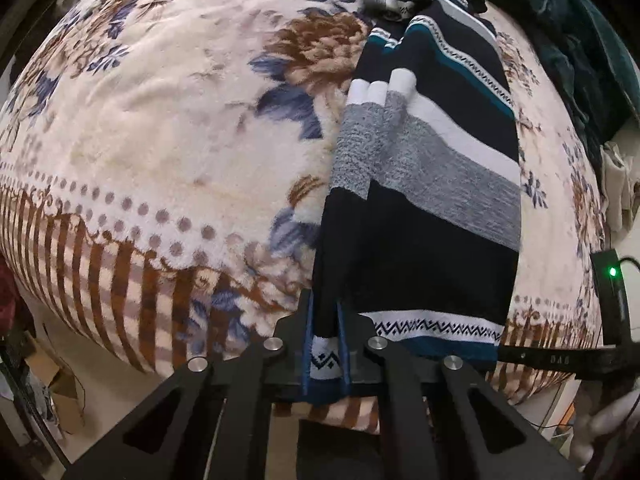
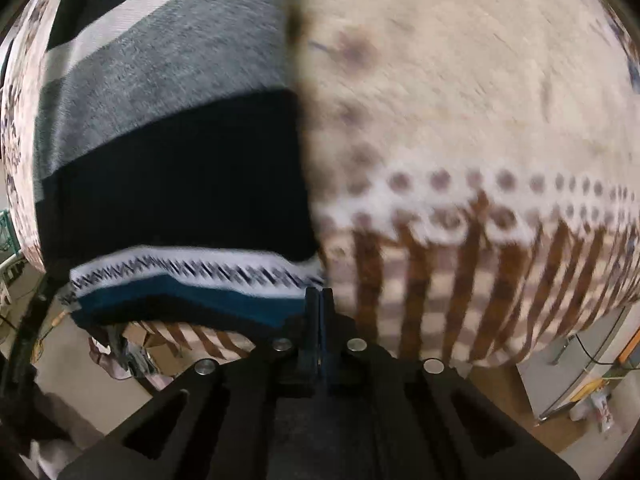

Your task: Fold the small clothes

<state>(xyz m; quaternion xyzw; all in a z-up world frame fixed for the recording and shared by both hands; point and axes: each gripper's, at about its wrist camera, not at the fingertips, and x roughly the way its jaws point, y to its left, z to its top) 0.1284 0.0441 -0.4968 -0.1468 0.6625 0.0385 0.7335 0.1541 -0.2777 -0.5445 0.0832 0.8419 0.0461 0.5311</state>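
Two hand-held grippers reached level toward the bed's near edge. At lower centre, the left hand-held gripper point(image 1: 325, 344) pinched the hem of the striped sweater point(image 1: 436, 184), which lay on the floral blanket point(image 1: 160, 120). The right hand-held gripper point(image 2: 320, 300), fingers pressed together and holding nothing, sat just beside the sweater's hem corner.

A folded sweater point(image 1: 432, 184) lies lengthwise on the blanket point(image 1: 160, 128), right of the blanket's middle in the left wrist view, its hem at the near edge. The left gripper point(image 1: 325, 344) sits at that hem's left corner, cloth between its fingers. The right gripper point(image 2: 319, 320) sits at the hem's right corner. Other clothes point(image 1: 560, 20) lie piled behind, far right.
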